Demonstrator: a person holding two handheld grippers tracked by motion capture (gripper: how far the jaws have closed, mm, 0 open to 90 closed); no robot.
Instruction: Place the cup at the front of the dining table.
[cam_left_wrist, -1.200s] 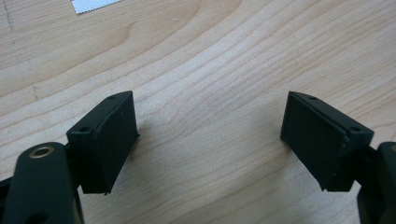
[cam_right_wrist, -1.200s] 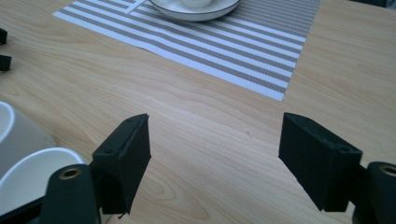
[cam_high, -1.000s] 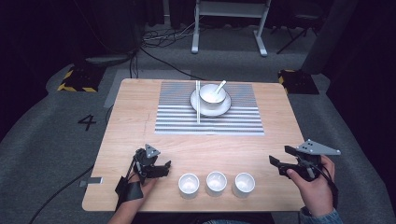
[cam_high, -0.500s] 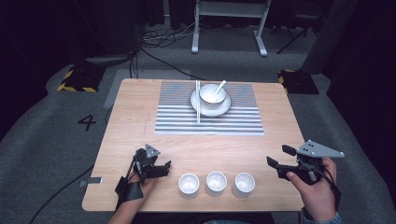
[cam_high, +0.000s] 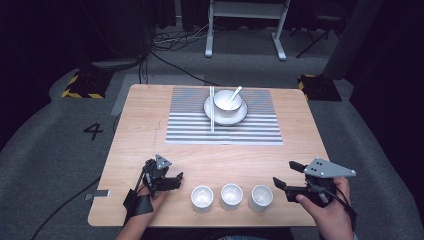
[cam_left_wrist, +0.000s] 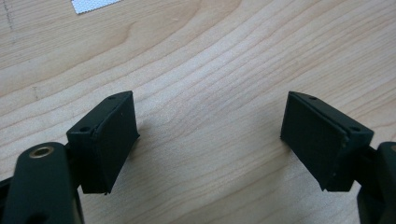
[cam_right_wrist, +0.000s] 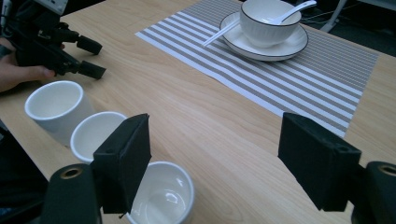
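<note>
Three white cups (cam_high: 231, 196) stand in a row between my two claws at the table's (cam_high: 150, 130) near edge. My right claw (cam_high: 286, 177) hovers with jaws wide apart, holding nothing, the nearest cup (cam_right_wrist: 161, 196) just beside its left jaw. My left claw (cam_high: 175, 181) rests on bare wood, likewise spread and holding nothing, the cups just ahead of it.

The table (cam_high: 150, 125) is being shown as pale wood with a smooth, matt grain. The three cups (cam_high: 231, 196) at 6 o'clock are being seen as glossy white ceramic, like the bowl (cam_high: 227, 101) and plate (cam_high: 239, 116) at 12 o'clock. The striped mat (cam_high: 260, 127) is being read as flat and matt. The right gripper (cam_right_wrist: 215, 154) and left gripper (cam_left_wrist: 210, 135) are being shown in matt black plastic.
</note>
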